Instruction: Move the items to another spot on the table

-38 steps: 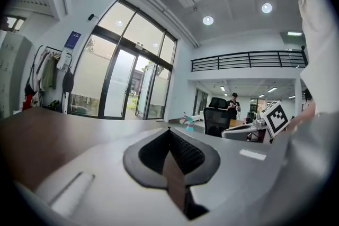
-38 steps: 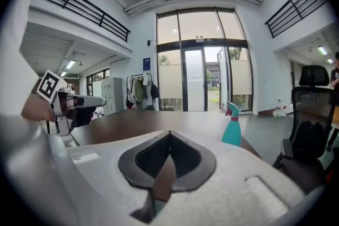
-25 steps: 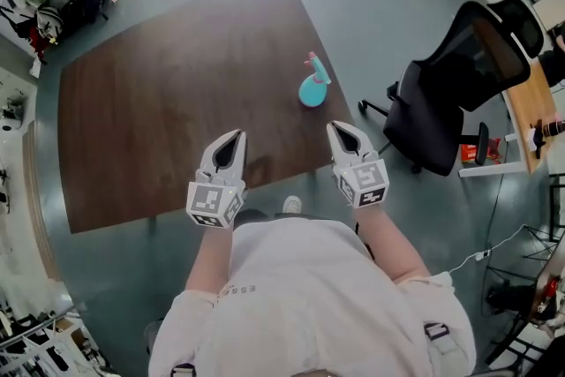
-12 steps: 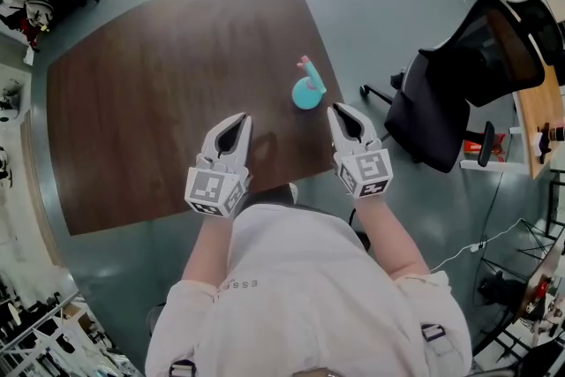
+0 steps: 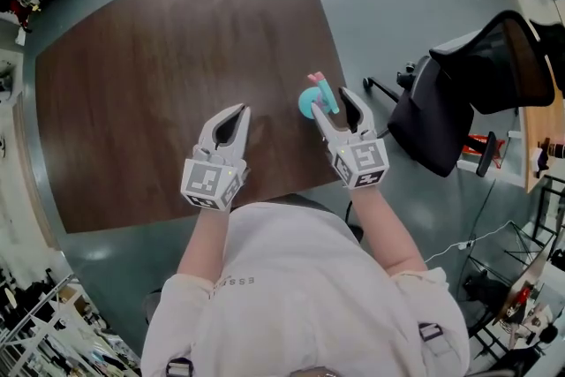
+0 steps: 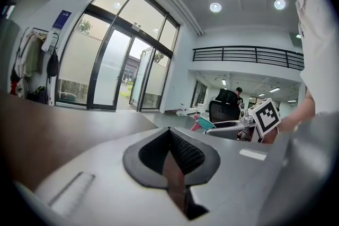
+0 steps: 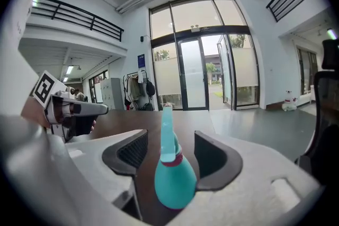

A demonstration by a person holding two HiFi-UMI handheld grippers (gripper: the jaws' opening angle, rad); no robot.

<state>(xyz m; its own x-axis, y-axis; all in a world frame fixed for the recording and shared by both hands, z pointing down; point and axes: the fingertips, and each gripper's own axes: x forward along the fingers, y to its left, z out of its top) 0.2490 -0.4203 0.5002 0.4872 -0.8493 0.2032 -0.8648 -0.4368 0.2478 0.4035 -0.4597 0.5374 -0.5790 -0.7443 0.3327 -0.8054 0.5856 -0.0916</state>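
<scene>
A teal squeeze bulb with a pink collar and a long teal nozzle stands upright near the right edge of the dark wooden table. My right gripper has just been opening its jaws. They now stand wide on either side of the bulb, and the pads do not press on it. My left gripper hovers over the table to the left of the bulb. Its jaws are closed, with nothing between them. From the left gripper view the bulb shows small at the right.
A black office chair stands on the grey floor just right of the table. The table's near edge lies under my wrists. Glass doors and a coat rack are far behind the table in both gripper views.
Both grippers have moved forward over the table. The right one, shut before, has opened and now has the bulb between its jaws. The left one stays shut.
</scene>
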